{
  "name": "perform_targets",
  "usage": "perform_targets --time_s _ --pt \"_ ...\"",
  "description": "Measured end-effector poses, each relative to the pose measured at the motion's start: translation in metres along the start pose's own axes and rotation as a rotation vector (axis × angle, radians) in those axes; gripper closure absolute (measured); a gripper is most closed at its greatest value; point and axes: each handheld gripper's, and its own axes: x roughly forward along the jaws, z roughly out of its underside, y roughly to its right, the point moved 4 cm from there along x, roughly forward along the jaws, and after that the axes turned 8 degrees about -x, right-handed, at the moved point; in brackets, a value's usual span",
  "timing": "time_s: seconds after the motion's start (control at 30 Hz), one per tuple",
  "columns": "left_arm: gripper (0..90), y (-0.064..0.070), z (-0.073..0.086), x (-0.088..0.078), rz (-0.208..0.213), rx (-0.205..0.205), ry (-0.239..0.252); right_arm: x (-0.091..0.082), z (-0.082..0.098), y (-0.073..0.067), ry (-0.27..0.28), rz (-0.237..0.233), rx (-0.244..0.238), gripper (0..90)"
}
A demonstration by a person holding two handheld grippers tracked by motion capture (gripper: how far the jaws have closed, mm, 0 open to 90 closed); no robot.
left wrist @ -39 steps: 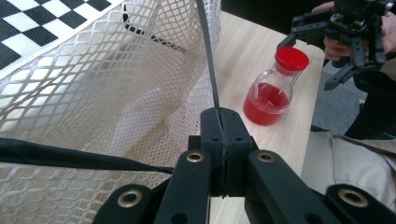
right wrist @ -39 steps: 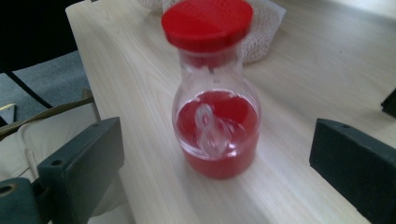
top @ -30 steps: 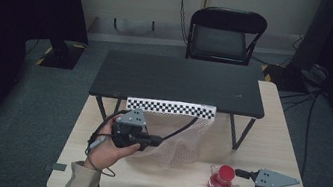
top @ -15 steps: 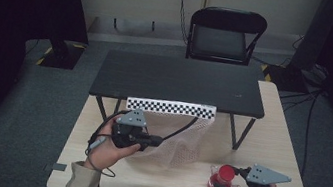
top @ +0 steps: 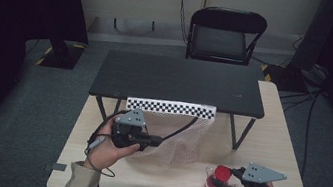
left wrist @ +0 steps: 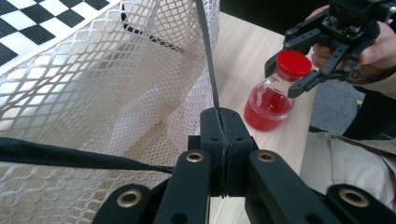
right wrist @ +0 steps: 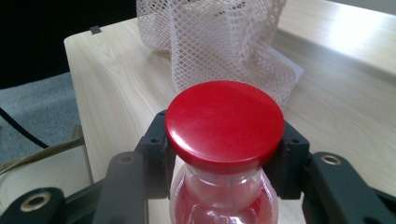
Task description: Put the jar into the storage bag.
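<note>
While our left gripper (left wrist: 223,140) stays clamped on the mesh bag's (top: 174,140) black strap (left wrist: 208,56), our right gripper (right wrist: 224,156) has just closed around the red-capped bottle (right wrist: 224,140) beside the bag, so next we lift it in.

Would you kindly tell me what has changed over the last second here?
The right gripper has edged in and its jaws have just been closing on the neck of the clear bottle of red liquid with a red cap. The left gripper stays shut on the black drawstring of the white mesh bag.
</note>
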Motion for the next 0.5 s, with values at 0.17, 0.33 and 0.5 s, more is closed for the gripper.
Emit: perform_targets --time_s 0.17,0.33,0.5 --pt "89.2 0.000 0.000 0.000 0.003 -0.005 -0.001 -0.002 -0.014 -0.001 0.004 -0.017 -0.029 51.0" --pt "89.2 0.000 0.000 0.000 0.010 -0.001 0.003 -0.005 -0.032 -0.001 0.008 -0.036 -0.058 51.0" --pt "89.1 -0.001 0.000 -0.001 0.018 -0.012 0.006 -0.007 -0.051 0.000 0.006 -0.053 -0.076 51.1"
